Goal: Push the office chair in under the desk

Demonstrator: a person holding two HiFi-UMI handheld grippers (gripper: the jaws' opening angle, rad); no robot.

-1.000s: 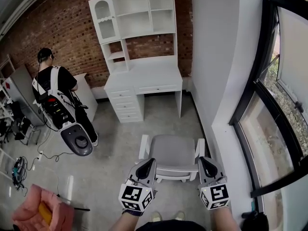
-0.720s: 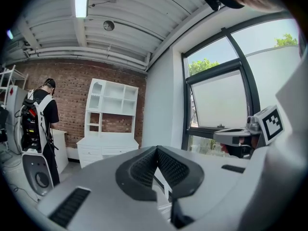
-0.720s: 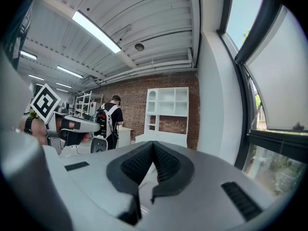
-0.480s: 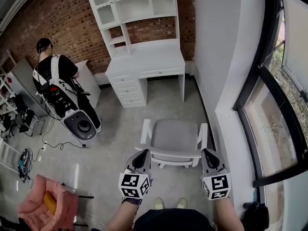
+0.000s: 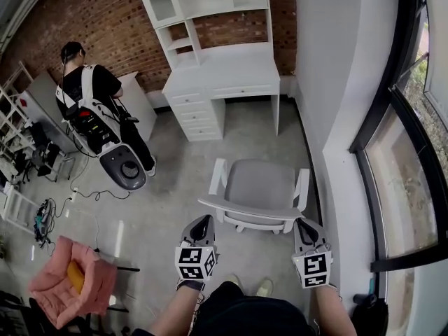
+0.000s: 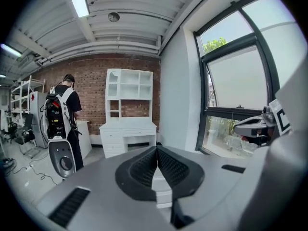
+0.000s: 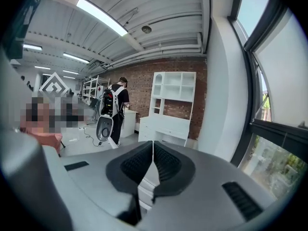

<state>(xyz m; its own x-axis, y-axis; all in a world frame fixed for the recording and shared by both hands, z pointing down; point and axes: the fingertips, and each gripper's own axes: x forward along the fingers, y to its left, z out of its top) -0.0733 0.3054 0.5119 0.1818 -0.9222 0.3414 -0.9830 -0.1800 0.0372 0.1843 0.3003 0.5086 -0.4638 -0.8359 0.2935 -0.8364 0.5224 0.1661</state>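
The white and grey office chair stands on the concrete floor with its backrest towards me, a short way in front of the white desk with its hutch. My left gripper is shut and empty, just behind the backrest's left end. At the backrest's right end my right gripper is shut too, with nothing in it. I cannot tell whether either tip touches the chair. In the left gripper view the shut jaws point at the desk. The right gripper view's jaws also face the desk.
A person wearing a backpack rig stands at the left beside a grey device. A pink chair is at the lower left, with cables on the floor. A white pillar and a window line the right side.
The chair now sits farther ahead of both grippers and is turned slightly; their tips overlapped the backrest ends before. The head view has shifted, so desk and person appear higher. Both jaws stayed shut.
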